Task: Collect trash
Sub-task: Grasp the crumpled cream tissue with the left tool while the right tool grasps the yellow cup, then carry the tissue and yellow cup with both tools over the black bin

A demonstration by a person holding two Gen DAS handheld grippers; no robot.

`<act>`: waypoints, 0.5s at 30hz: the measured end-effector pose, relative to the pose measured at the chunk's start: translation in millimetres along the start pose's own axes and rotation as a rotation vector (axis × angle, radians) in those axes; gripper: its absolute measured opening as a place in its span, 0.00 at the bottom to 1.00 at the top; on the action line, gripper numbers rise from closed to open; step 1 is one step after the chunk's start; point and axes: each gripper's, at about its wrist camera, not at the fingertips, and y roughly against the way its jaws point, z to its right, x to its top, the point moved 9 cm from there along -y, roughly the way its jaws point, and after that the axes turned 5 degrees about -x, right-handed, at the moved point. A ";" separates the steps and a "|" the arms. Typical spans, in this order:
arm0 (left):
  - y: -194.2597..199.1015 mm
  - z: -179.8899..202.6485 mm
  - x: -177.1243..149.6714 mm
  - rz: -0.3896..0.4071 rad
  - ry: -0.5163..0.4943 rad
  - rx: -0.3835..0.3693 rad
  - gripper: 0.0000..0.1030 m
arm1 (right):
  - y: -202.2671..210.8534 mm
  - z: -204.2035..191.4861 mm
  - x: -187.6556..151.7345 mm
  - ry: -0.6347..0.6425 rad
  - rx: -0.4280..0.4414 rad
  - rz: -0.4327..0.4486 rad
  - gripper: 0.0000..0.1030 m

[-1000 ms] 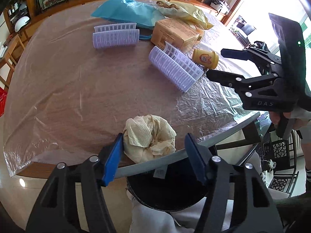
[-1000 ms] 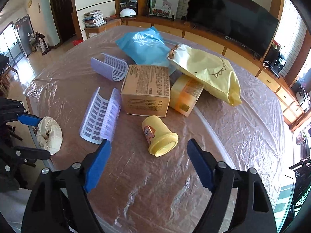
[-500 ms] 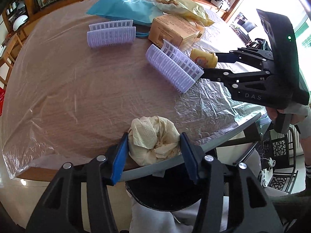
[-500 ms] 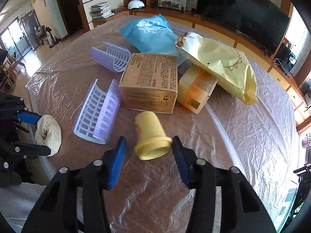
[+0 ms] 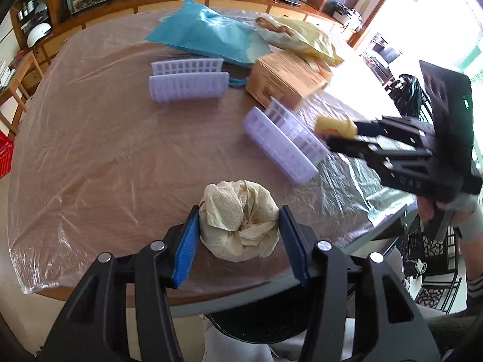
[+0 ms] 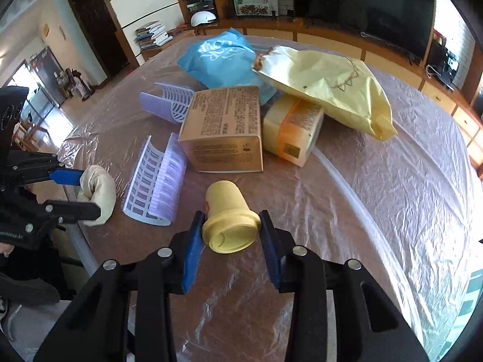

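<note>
My left gripper is shut on a crumpled cream paper wad at the near table edge; the wad also shows in the right wrist view. My right gripper is shut on a small yellow cup lying on its side, rim toward the camera. The cup also shows in the left wrist view, between the right gripper's fingers. A dark bin sits below the table edge under my left gripper.
On the plastic-covered table lie two lilac slatted racks, a brown carton, a yellow-orange pack, a blue bag and a yellow bag.
Both grippers closed: the left on the paper wad, the right on the yellow cup after moving forward to it.
</note>
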 end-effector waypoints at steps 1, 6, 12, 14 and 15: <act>-0.5 -1.0 0.9 0.000 0.002 -0.001 0.51 | 0.9 1.6 -2.4 -0.012 0.005 0.000 0.35; -8.6 -6.6 4.2 -0.014 -0.005 0.015 0.51 | 2.7 2.6 -14.7 -0.018 -0.021 0.011 0.35; -14.5 -7.1 7.6 -0.012 -0.036 0.035 0.51 | 1.0 -5.9 -13.3 0.010 -0.068 0.019 0.35; -15.5 -6.2 7.4 -0.008 -0.049 0.044 0.51 | -0.7 -4.7 -12.2 0.016 -0.072 0.020 0.35; -15.9 -5.8 7.3 -0.005 -0.058 0.049 0.51 | -0.9 -5.3 -12.4 0.018 -0.071 0.022 0.35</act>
